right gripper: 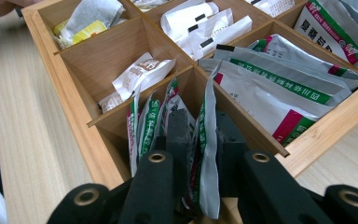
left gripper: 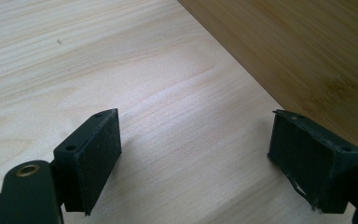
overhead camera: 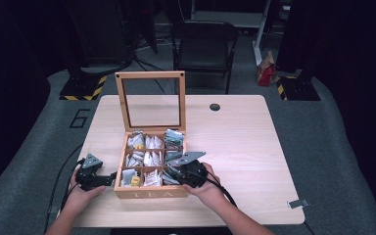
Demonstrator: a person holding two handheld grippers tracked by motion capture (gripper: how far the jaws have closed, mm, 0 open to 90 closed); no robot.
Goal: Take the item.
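Clamped on a silver, green-striped tea sachet (right gripper: 208, 154) in the near-right compartment of the wooden tea box (overhead camera: 149, 193), the right gripper (right gripper: 200, 140) has yet to lift it out, while the left gripper (left gripper: 196, 154) rests with jaws apart on the table (left gripper: 121, 56).

My right gripper (right gripper: 200, 135) has matt black plastic jaws, pinching a glossy foil sachet (right gripper: 209, 154). The tea box (right gripper: 98, 60) is smooth, satin wood. The surface (left gripper: 135, 79) is pale, matt wood grain.

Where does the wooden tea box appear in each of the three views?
High view: wooden tea box at table centre, lid upright.
Left gripper view: its plain side wall at upper right.
Right gripper view: its compartments across the picture, sachets inside.
Shared landmark: the pale table.
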